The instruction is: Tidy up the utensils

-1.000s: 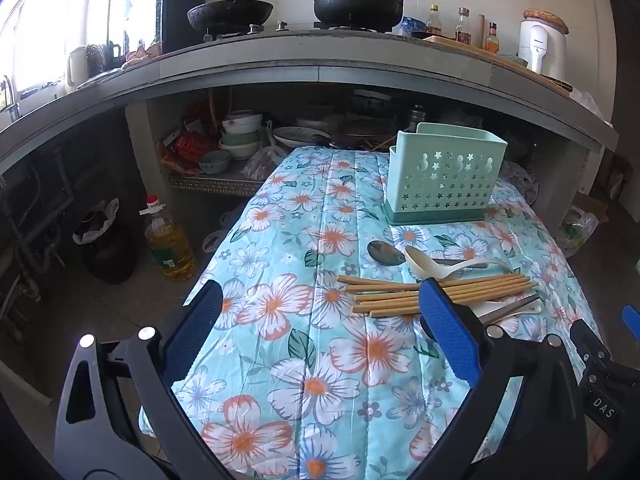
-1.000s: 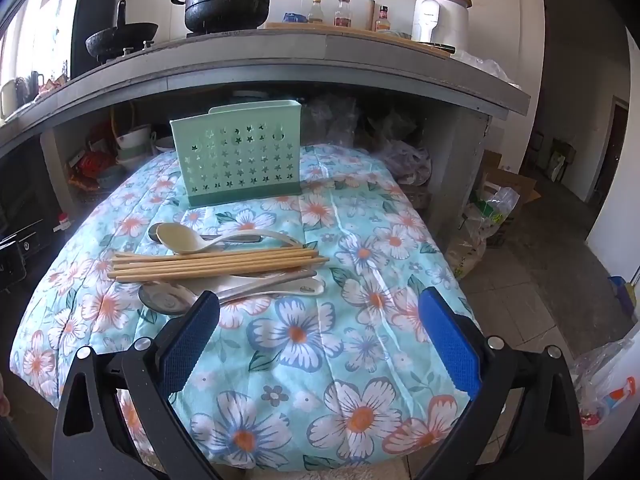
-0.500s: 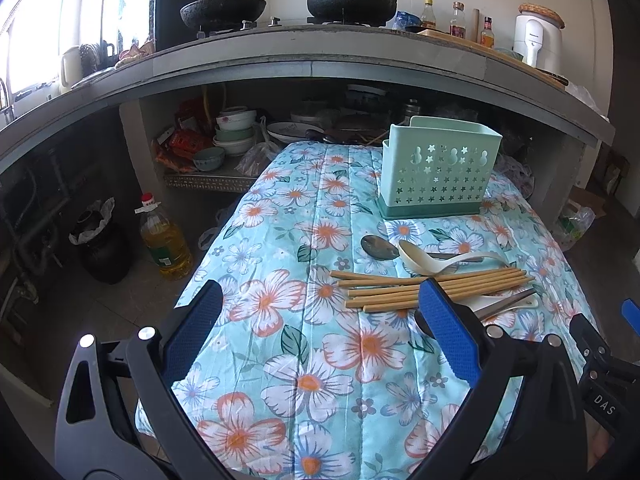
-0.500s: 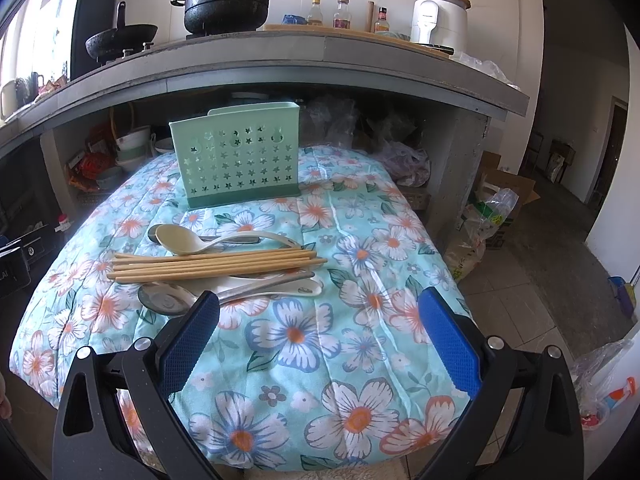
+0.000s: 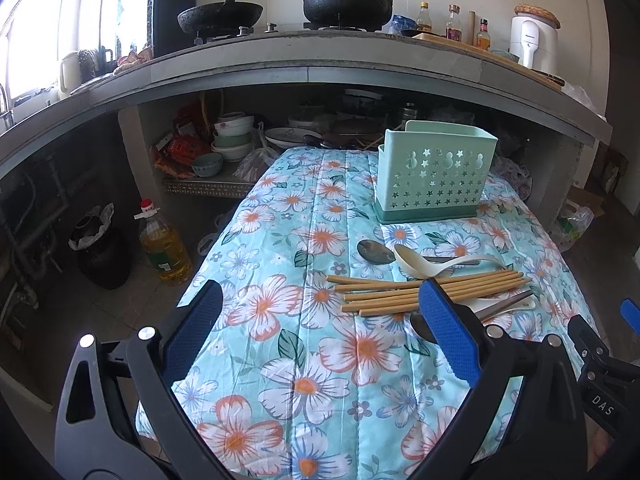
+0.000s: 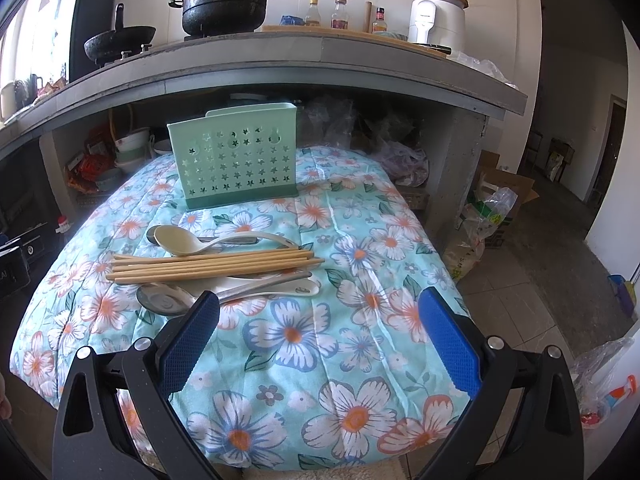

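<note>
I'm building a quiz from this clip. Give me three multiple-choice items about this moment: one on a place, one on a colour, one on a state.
1. Where does the perforated plastic utensil caddy stand?
A. on the stone counter
B. on the floral cloth, beyond the utensils
C. on the floor

2. What colour is the caddy?
A. mint green
B. red
C. black

3. How are the right tongs?
A. shut on a spoon
B. shut on the chopsticks
C. open, holding nothing

Answers:
B, it sits on the floral tablecloth behind the bundle of wooden chopsticks.
A, its walls are pale green.
C, the blue pads are wide apart over bare cloth.
</note>
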